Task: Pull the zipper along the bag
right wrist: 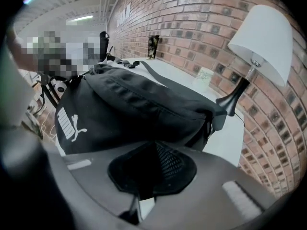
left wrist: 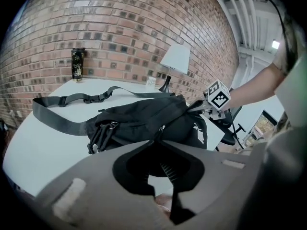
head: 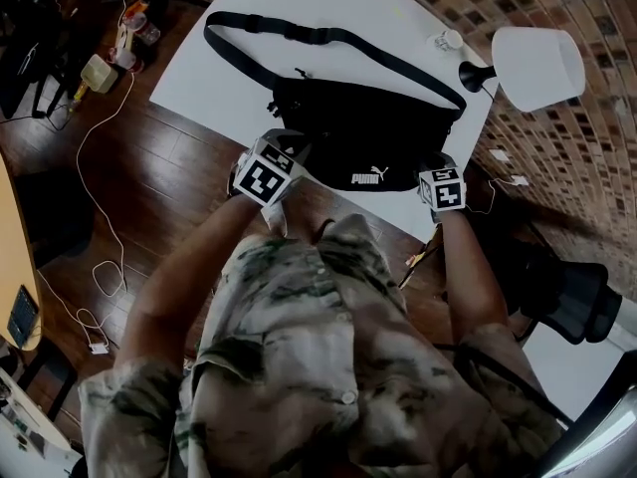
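A black waist bag [head: 358,132] with a white logo lies near the front edge of a white table [head: 239,78]. Its strap [head: 299,33] loops off toward the back left. My left gripper [head: 292,155] is at the bag's left end. In the left gripper view its jaws [left wrist: 156,142] meet just under the silver zipper pull [left wrist: 162,127], pinching the pull's tab. My right gripper [head: 438,164] holds the bag's right end. The right gripper view shows the jaws [right wrist: 154,143] closed on the black fabric [right wrist: 129,109] there.
A white-shaded lamp [head: 537,63] stands at the table's right back corner, with a small white object [head: 448,40] beside it. A dark can [left wrist: 77,65] stands by the brick wall. Cables [head: 100,197] trail over the wooden floor at left, and a black chair [head: 567,287] is at right.
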Motion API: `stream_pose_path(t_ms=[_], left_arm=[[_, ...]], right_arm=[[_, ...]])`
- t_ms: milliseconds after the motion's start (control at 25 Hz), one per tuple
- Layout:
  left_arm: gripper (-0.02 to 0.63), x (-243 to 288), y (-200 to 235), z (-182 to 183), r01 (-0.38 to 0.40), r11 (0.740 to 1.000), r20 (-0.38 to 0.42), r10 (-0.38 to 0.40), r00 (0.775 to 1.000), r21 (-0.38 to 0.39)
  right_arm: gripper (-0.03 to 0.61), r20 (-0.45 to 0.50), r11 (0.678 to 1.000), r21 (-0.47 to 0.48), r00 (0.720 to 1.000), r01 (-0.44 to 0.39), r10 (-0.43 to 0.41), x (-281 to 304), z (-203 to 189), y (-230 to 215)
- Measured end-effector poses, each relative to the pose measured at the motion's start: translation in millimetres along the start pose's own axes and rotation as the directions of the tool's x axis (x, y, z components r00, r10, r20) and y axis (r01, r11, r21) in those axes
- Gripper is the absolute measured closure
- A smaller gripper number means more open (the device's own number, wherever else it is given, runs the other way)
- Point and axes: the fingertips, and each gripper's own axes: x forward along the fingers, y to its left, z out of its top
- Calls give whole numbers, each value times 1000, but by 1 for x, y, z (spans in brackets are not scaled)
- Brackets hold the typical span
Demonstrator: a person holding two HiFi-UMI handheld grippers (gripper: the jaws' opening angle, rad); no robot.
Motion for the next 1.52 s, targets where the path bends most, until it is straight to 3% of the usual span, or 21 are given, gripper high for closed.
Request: stream_pose_path(t_ms=[240, 400, 600, 840, 1120, 1520], left_arm=[[572, -18, -15, 15, -89, 996, 67, 90, 994, -21], [572, -48, -45, 27, -168, 983, 153, 178, 972, -77], [575, -102, -135, 26, -212, 967, 303, 247, 920, -144], [578, -153, -274, -9, -270, 939, 365, 333, 869, -213], [588, -186, -391, -38, -195, 954, 371, 269, 889, -226], [589, -268, -487, -67, -123, 986, 480, 161, 862, -111]], right_arm=[[571, 126, 1000, 26, 992, 14, -17, -24, 5, -5], [549, 268, 997, 44, 962, -55, 41, -70, 2, 11], [552, 393, 983, -18, 902, -185, 177, -148, -35, 55], [555, 460, 948, -141, 829, -284, 317, -231, -104, 106], [566, 488, 917, -232, 777, -324, 397, -322, -161, 148], [569, 566, 930, -226, 738, -289, 367, -426, -210, 238]])
